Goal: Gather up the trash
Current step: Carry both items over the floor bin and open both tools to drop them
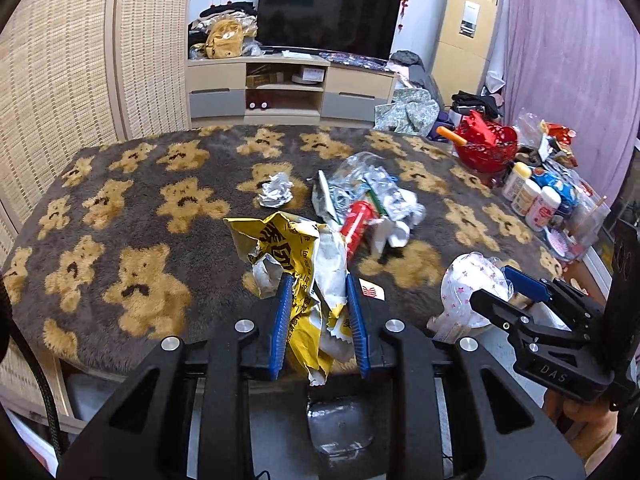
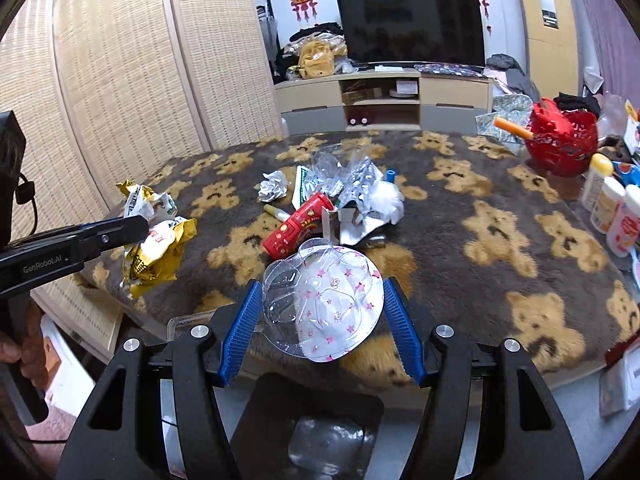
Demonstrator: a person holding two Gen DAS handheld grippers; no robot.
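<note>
The table (image 1: 132,208), covered in a grey bear-print cloth, ends at a near edge just below both grippers; beyond that edge a black bin (image 2: 308,412) stands on the floor, with clear plastic lying inside it. The left half of the cloth is bare and offers free room. A woven screen (image 1: 60,80) closes off the left side, close to the table's left edge.

The left gripper (image 1: 318,308) is clamped on a crumpled yellow wrapper (image 1: 296,256), both blue pads pressing its sides, the wrapper held off the cloth above the near edge. The right gripper (image 2: 320,312) holds a clear plastic tray with a pink-star backing (image 2: 332,304) between widely spaced fingers; the right pad touches its rim, the left pad stands at its clear edge. The two grippers are near each other, side by side.

Remaining trash sits mid-table: a ball of crumpled paper (image 1: 276,190), a red tube (image 1: 358,220), and a heap of clear plastic and white scraps (image 1: 372,184), touching one another. A small white card (image 1: 372,292) lies by the near edge.

The right edge is crowded: a red basket (image 1: 486,144) and several bottles (image 1: 532,196) stand close together. A television (image 1: 328,20) on a cabinet stands beyond the far edge.
</note>
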